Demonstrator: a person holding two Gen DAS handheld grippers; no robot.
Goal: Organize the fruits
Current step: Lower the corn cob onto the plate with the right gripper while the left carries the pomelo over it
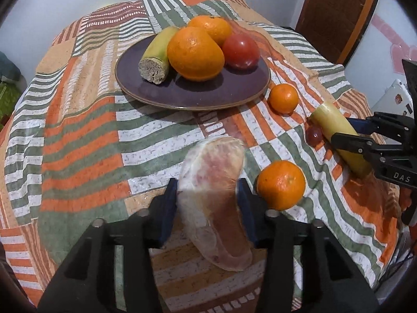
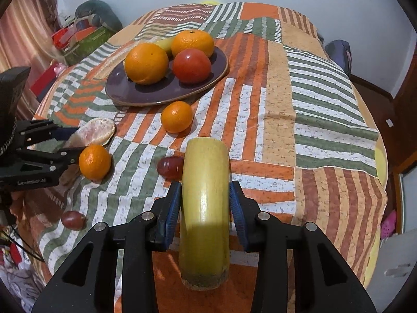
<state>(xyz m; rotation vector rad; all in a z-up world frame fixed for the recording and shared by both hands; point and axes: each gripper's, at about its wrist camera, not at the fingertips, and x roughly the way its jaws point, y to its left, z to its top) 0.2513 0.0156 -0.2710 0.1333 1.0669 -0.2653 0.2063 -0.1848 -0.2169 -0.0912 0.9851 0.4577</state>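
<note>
A dark purple plate [image 1: 198, 95] [image 2: 135, 95] holds two oranges [image 1: 195, 53], a red tomato [image 1: 241, 50] and a yellow-green cane piece [image 1: 157, 57]. My left gripper [image 1: 208, 195] is shut on a pale pink peeled citrus segment [image 1: 213, 190], which also shows in the right wrist view [image 2: 95, 131]. My right gripper [image 2: 206, 203] has its blue pads on both sides of a second yellow-green cane piece [image 2: 206, 208] [image 1: 338, 135] lying on the cloth. Two small oranges [image 1: 281, 184] [image 1: 283, 97] and a red grape [image 2: 170, 167] lie loose on the cloth.
The round table carries a striped patchwork cloth [image 2: 299, 104]. A second grape [image 2: 73, 219] lies near the table's left edge in the right wrist view. Bags and clutter [image 2: 83, 34] stand beyond the far left edge. A wooden door [image 1: 336, 13] stands at the right.
</note>
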